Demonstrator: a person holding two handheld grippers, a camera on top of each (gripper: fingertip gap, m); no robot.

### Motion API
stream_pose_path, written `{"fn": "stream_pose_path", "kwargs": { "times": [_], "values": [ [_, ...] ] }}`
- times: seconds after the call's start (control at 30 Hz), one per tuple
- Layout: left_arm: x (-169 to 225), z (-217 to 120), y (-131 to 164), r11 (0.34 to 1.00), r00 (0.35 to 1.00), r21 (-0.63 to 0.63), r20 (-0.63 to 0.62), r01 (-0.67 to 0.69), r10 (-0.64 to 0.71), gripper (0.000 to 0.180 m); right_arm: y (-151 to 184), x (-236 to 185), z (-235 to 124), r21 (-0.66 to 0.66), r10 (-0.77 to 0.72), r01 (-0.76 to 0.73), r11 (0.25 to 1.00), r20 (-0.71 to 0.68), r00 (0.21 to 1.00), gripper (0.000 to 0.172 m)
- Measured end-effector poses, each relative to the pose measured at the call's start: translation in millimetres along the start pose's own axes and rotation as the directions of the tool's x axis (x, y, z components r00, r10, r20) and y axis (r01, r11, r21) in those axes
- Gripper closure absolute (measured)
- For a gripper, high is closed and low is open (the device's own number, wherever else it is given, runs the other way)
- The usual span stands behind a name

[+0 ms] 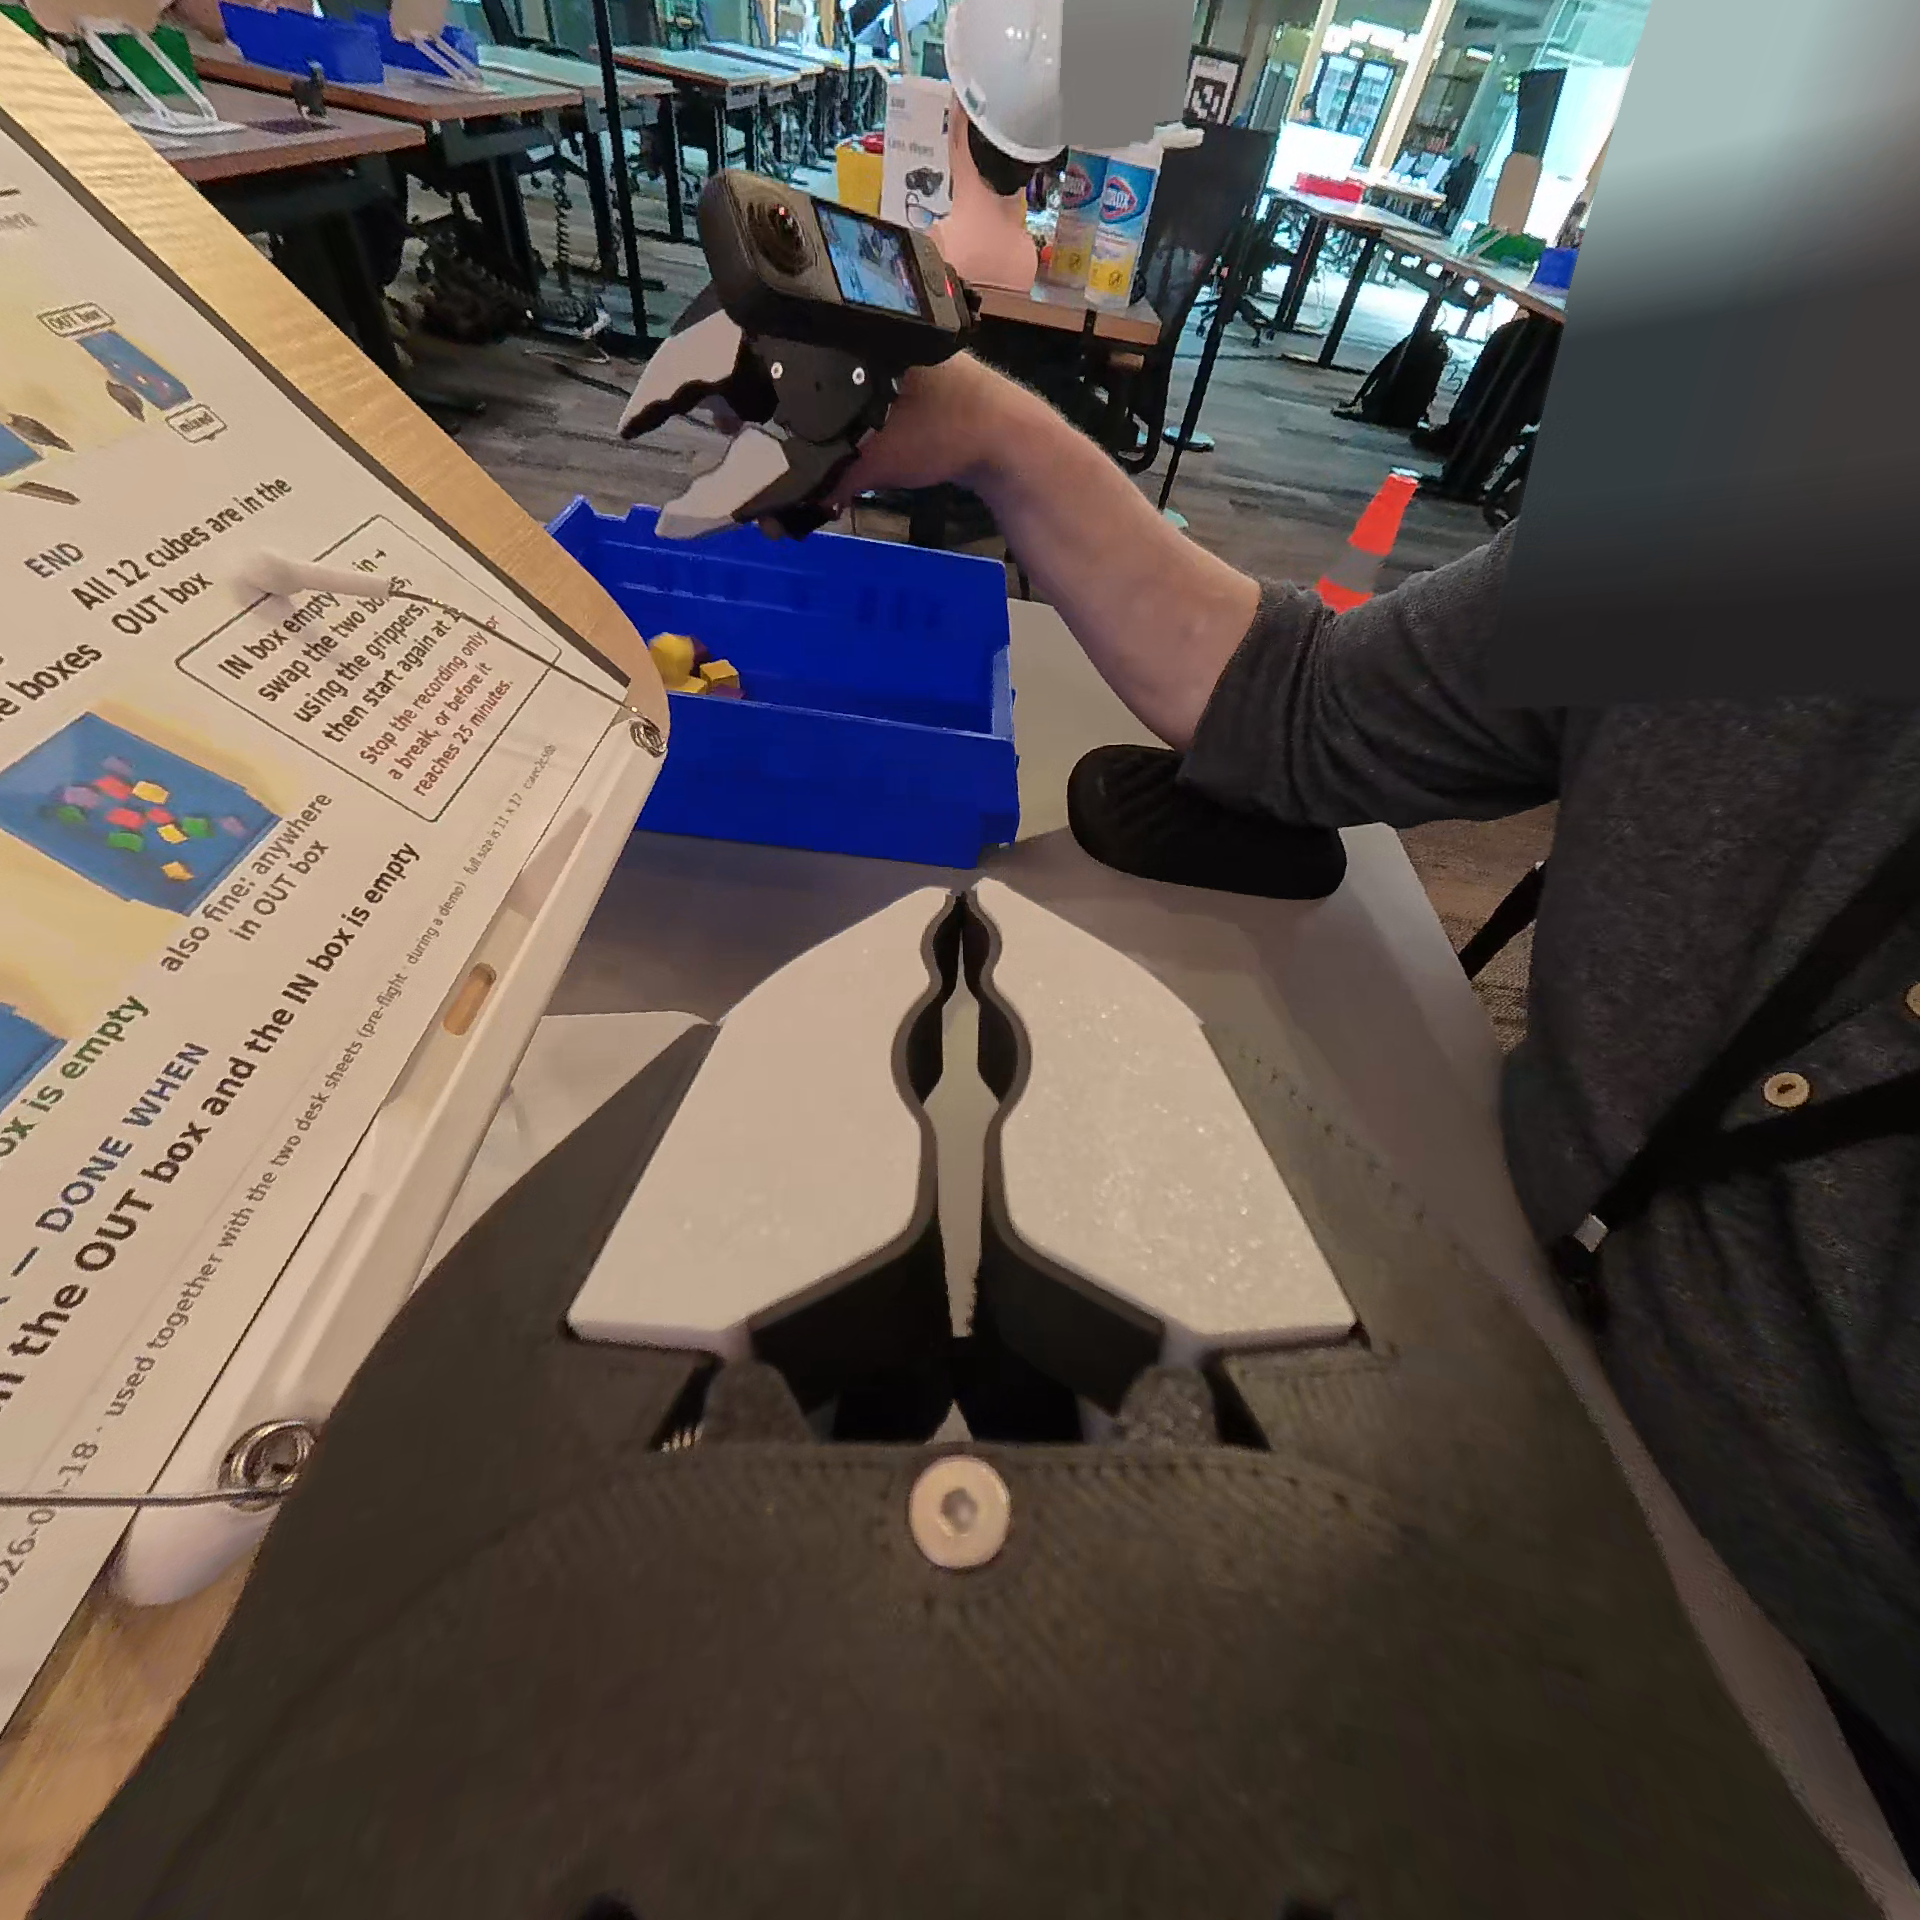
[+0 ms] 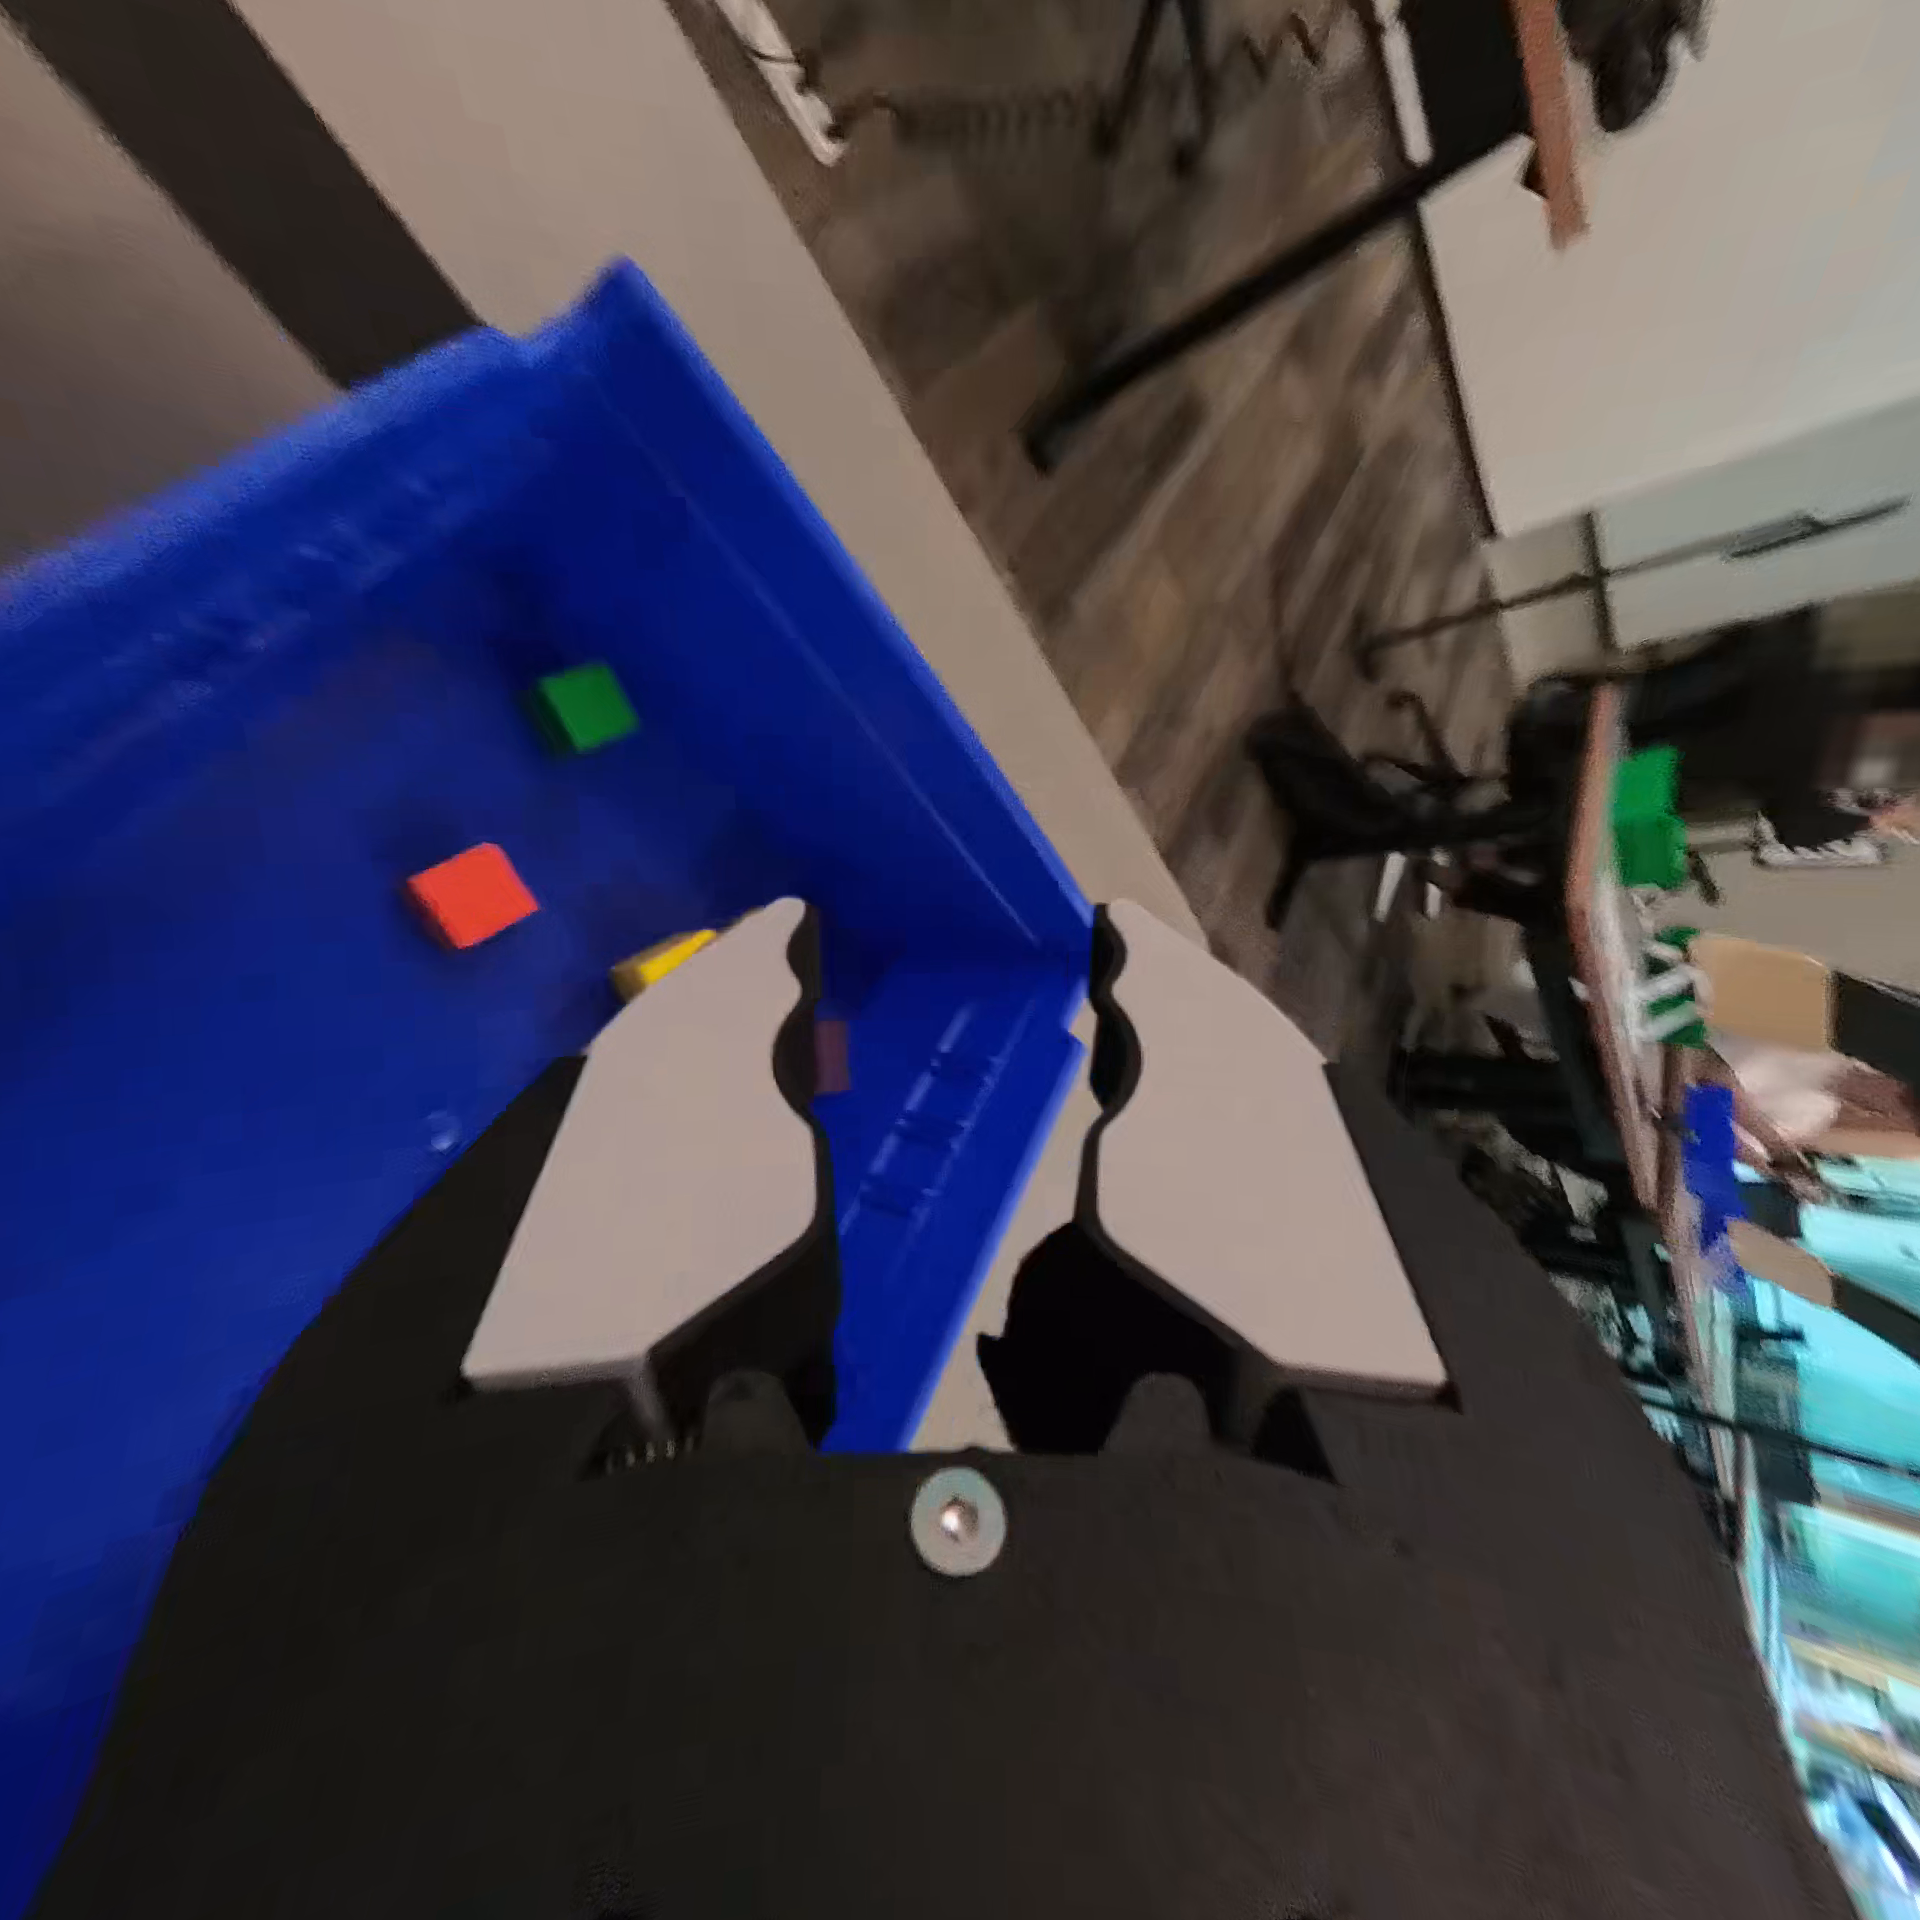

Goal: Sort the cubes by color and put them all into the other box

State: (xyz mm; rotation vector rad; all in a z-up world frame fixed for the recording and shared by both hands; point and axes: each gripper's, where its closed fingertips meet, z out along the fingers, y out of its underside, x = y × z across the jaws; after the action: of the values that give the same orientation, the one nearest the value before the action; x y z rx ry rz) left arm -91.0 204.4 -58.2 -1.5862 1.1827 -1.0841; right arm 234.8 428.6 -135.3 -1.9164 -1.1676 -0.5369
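Observation:
My left gripper (image 1: 961,899) is shut with its fingertips together and nothing between them, low over the grey table (image 1: 727,935) in front of a blue box (image 1: 831,769). Yellow cubes (image 1: 673,657) and a purple one show inside that box. My right gripper (image 2: 951,920) is open over the blue box (image 2: 260,727), near its corner. In the left wrist view the right gripper (image 1: 665,468) hangs above the box's far rim. A green cube (image 2: 584,707), a red cube (image 2: 473,894) and a yellow cube (image 2: 660,961) lie on the box floor. A blurred purple cube (image 2: 831,1055) shows beside the left finger, not pressed by both pads.
A printed instruction sheet on a tilted wooden board (image 1: 260,779) stands close on the left. A person's arm (image 1: 1195,623) rests on a black pad (image 1: 1205,821) at the table's right. An orange cone (image 1: 1371,540) and other desks stand beyond.

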Motion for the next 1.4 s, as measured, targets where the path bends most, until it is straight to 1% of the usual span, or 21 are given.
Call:
{"fn": "stream_pose_path", "kwargs": {
  "times": [0.07,0.13,0.2,0.27,0.33,0.43,0.47,0.53,0.57,0.63,0.7,0.8,0.9,1.03,1.07,1.17,1.23,1.3,1.4],
  "values": [
    [-2.3,-1.5,0.8,1.0,1.0,-0.007,0.014,-0.006,0.006,0.18,-2.2,9.0,-2.4,0.016,0.059,-0.059,0.998,-0.03,0.998,0.132],
    [-5.1,-5.5,0.7,1.0,0.999,-0.014,0.036,-0.018,0.018,0.18,-14.5,14.0,-10.5,0.088,0.1,-0.096,0.991,-0.041,0.994,0.14],
    [-9.9,-13.2,0.4,0.999,0.996,-0.029,0.074,-0.039,0.041,0.18,-22.7,17.7,-17.8,0.121,0.104,-0.096,0.988,-0.063,0.993,0.143],
    [-20.3,-28.1,0.3,0.997,0.987,-0.059,0.149,-0.059,0.067,0.18,-30.4,15.5,-22.0,0.146,0.076,-0.065,0.987,-0.071,0.995,0.143],
    [-36.5,-53.6,-2.9,0.994,0.96,-0.074,0.262,-0.076,0.093,0.18,-36.9,13.4,-23.7,0.16,0.052,-0.038,0.986,-0.085,0.995,0.144],
    [-58.2,-103.0,-11.5,0.997,0.913,-0.026,0.401,-0.068,0.072,0.178,-48.5,8.6,-26.6,0.197,0.038,-0.02,0.98,-0.089,0.995,0.147],
    [-67.9,-121.8,-12.3,0.998,0.885,-0.013,0.461,-0.063,0.062,0.176,-52.5,5.9,-27.4,0.21,0.028,-0.009,0.978,-0.086,0.996,0.147],
    [-92.9,-163.2,-3.9,0.998,0.79,-0.04,0.609,-0.053,0.067,0.172,-60.1,4.4,-29.2,0.232,0.014,0.012,0.973,-0.11,0.994,0.149],
    [-105.3,-183.4,5.3,0.997,0.738,-0.068,0.671,-0.03,0.068,0.17,-63.2,3.2,-29.6,0.239,0.011,0.017,0.971,-0.115,0.993,0.149],
    [-125.5,-218.6,27.0,0.993,0.655,-0.107,0.754,0.042,0.053,0.168,-67.9,-3.4,-29.1,0.247,-0.005,0.03,0.969,-0.1,0.995,0.15],
    [-142.3,-250.1,46.4,0.99,0.578,-0.099,0.816,0.101,0.022,0.166,-71.1,-4.7,-28.6,0.252,-0.017,0.047,0.967,-0.118,0.993,0.15],
    [-162.8,-274.6,77.3,0.979,0.532,-0.049,0.844,0.199,-0.066,0.163,-78.5,-9.2,-29.0,0.275,-0.016,0.049,0.96,-0.118,0.993,0.151],
    [-184.4,-284.6,116.0,0.952,0.49,-0.047,0.864,0.303,-0.114,0.159,-84.1,-15.1,-28.6,0.282,-0.03,0.062,0.957,-0.116,0.993,0.152],
    [-214.5,-300.8,171.8,0.884,0.333,-0.024,0.931,0.468,-0.151,0.162,-86.3,-20.5,-25.7,0.283,-0.041,0.069,0.957,-0.105,0.994,0.152],
    [-219.7,-301.6,184.0,0.864,0.305,-0.012,0.938,0.503,-0.164,0.159,-86.7,-22.2,-25.3,0.282,-0.045,0.072,0.957,-0.1,0.994,0.152],
    [-232.1,-301.1,213.3,0.824,0.249,0.014,0.95,0.567,-0.187,0.158,-88.6,-25.3,-24.5,0.281,-0.056,0.082,0.956,-0.099,0.994,0.152],
    [-239.1,-307.3,233.4,0.792,0.189,0.006,0.97,0.61,-0.154,0.154,-91.0,-27.4,-25.2,0.288,-0.062,0.088,0.953,-0.097,0.993,0.152],
    [-243.6,-310.4,249.8,0.759,0.157,-0.014,0.981,0.651,-0.117,0.151,-93.1,-31.5,-25.6,0.292,-0.074,0.096,0.952,-0.086,0.994,0.152],
    [-251.5,-314.0,263.7,0.741,0.118,-0.027,0.99,0.671,-0.072,0.151,-94.9,-35.0,-24.8,0.286,-0.09,0.112,0.952,-0.089,0.992,0.152]
  ]
}}
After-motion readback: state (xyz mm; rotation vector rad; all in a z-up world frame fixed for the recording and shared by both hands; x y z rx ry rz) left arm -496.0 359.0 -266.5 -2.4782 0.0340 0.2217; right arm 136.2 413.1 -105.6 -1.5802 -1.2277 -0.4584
